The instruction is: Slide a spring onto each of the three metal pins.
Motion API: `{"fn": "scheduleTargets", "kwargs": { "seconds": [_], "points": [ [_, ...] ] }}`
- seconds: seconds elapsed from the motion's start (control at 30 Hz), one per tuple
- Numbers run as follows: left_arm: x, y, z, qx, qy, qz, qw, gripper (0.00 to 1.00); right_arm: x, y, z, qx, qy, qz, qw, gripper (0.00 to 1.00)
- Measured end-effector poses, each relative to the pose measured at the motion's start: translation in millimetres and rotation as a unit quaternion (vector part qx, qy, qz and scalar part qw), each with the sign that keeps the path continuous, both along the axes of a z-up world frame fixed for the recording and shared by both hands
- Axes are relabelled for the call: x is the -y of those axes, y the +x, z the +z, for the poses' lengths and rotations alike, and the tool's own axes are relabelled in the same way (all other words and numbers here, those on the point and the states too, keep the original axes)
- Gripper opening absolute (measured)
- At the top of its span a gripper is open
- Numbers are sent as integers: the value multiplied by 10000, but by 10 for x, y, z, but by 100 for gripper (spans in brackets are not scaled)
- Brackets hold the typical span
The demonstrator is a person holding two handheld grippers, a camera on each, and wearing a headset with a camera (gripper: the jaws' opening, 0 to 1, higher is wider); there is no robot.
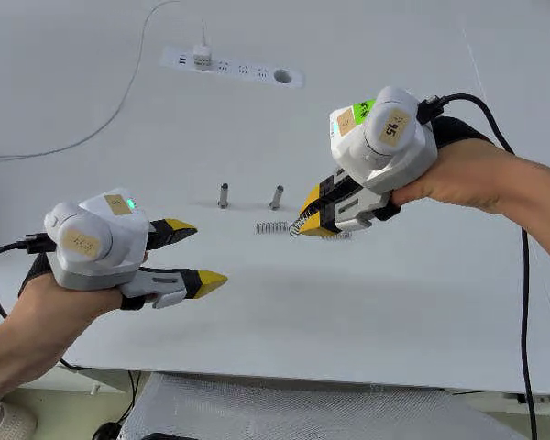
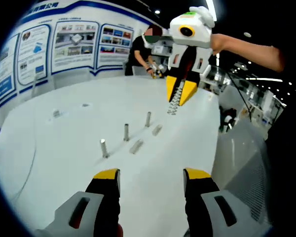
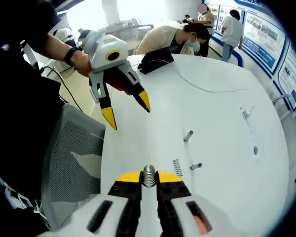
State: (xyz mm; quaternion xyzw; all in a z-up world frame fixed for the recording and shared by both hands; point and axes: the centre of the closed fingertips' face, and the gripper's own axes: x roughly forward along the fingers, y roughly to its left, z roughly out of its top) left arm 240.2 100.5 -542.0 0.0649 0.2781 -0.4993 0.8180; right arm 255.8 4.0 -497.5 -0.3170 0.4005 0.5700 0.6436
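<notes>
— What sits nearest the person?
— The left gripper [image 1: 206,252], its jaws spread wide and holding nothing, above the desk [image 1: 348,302].
— And beyond it?
— The right gripper [image 1: 304,220], pinching a spring [image 1: 298,223] that juts from its tips, raised off the desk. It hides one pin in the head view. The left gripper view shows all three pins [image 2: 126,132] upright in a row.
— Any other spring?
— A lying spring [image 1: 271,227], just beside the right gripper's tips, nearer than the pins.

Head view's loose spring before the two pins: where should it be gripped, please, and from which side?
Probably near one end, jaws across the coils, from above: the spring lies flat on the table, leaving its other end free for a pin.
</notes>
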Motion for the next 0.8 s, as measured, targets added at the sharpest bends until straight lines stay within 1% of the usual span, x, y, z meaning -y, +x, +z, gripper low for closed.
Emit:
{"fn": "scheduleTargets", "kwargs": {
  "seconds": [0.03,0.07,0.13,0.2,0.27,0.37,0.6,0.63,0.67,0.8],
  "points": [
    [-25,2,-12,-13,16,31,10000,54,-7,16,-8,-12,-23,-7,10000,12],
    [-61,1,-27,-46,18,72,10000,54,6,87,-39,-51,-87,-19,9999,12],
    [-122,10,-39,-36,38,188,9998,55,3,205,-73,52,-170,0,9998,12],
    [-160,12,-47,-40,57,244,9997,58,-27,238,-80,15,-185,-12,9998,12],
    [-210,13,-60,-37,94,310,9995,60,-73,307,-97,54,-190,-18,9998,12],
    [-268,11,-58,-50,84,405,9991,62,-135,392,-124,94,-225,-3,9997,12],
    [-389,-15,-68,-104,32,628,9980,61,-253,578,-242,153,-402,185,9989,12],
    [-405,-23,-73,-111,31,663,9977,61,-252,685,-318,147,-410,234,9988,12],
    [-422,-21,-79,-118,25,688,9976,61,-264,729,-345,145,-417,245,9987,12],
    [-474,-25,-80,-130,-5,799,9967,62,-339,804,-398,175,-484,329,9981,12]
  ]
}}
